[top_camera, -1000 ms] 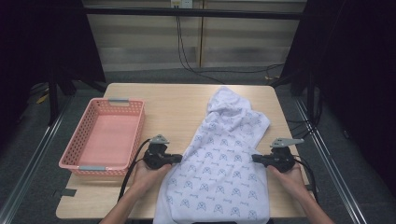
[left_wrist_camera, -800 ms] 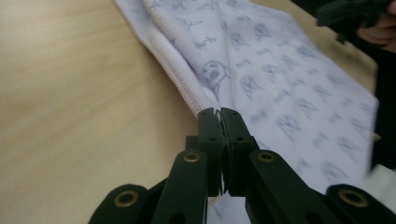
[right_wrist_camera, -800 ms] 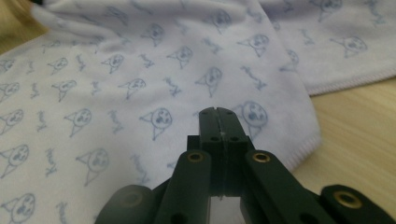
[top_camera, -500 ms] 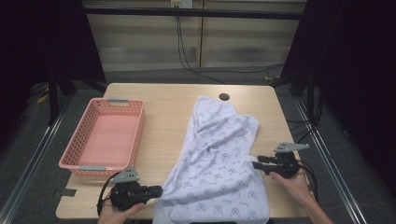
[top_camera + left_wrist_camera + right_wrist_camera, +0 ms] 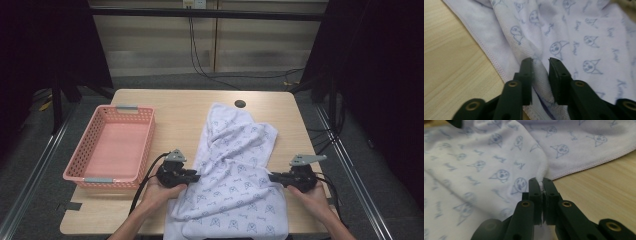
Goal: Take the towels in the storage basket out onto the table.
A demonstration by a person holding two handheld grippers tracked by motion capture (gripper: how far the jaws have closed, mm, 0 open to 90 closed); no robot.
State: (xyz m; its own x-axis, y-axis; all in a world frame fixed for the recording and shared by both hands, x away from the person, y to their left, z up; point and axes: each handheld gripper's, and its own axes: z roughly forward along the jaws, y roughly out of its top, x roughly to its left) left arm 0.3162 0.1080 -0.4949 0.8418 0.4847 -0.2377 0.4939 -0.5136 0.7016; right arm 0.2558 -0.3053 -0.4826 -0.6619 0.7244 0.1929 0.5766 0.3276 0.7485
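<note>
Left gripper [image 5: 192, 176] back at cloth [image 5: 235, 170] edge, jaws closing, fold between, gap remains; right gripper [image 5: 274, 177] jaws pinching opposite edge; both-sided hold nearly ready.

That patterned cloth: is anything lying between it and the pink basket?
Nothing visible does. Bare table separates the cloth from the basket; the left gripper sits at the cloth's near edge.
</note>
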